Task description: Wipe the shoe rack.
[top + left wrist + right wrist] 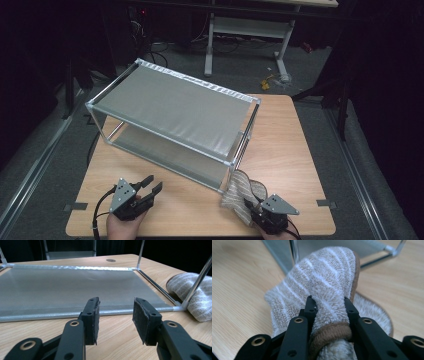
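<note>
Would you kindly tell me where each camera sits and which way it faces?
High view: above the near edge, looking down on the table, rack and both hands.
Left gripper view: rides the left claw, looking level at the rack's lower shelf; open jaws.
Right gripper view: rides the right claw, shut on the striped slipper.
Shared: slipper and rack appear in all three.

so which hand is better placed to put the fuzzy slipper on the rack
Right. The right gripper is already shut on the striped slipper, next to the rack's near corner. The left gripper is open with nothing between its fingers, farther from the slipper.
</note>
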Tool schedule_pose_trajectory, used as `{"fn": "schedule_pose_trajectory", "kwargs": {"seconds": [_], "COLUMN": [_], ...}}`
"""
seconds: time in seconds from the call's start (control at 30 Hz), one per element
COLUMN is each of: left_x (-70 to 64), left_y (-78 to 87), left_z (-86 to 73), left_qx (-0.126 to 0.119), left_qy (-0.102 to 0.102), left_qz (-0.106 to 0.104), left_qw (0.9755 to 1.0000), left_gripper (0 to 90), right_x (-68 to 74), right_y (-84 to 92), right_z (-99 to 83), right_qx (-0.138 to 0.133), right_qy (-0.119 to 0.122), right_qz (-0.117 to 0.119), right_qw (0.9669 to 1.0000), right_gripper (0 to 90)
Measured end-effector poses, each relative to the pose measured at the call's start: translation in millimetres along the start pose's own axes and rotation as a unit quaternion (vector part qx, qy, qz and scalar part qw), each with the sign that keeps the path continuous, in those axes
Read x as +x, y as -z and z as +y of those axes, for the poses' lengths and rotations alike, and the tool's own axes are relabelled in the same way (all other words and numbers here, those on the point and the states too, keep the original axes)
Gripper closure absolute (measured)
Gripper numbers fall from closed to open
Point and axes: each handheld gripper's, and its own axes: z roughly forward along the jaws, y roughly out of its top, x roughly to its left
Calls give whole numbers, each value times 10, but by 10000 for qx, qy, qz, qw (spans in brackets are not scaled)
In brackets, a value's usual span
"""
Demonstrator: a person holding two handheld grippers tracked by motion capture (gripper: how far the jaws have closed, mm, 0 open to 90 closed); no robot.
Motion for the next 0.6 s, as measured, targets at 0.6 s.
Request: {"fn": "schedule_pose_trajectory", "kwargs": {"seconds": [0.6], "left_x": [-6], "left_y": [77], "left_z": [-12], "left_qx": [-16], "left_qy": [-49], "left_qz": [146], "left_qw": [9999], "left_gripper": [548], "right_x": [9], "right_y": [495], "right_z": [460], "right_qx": [-1586], "right_qy": [-232], "right_qz": [97], "right_qw": [9870], "right_gripper": [721]}}
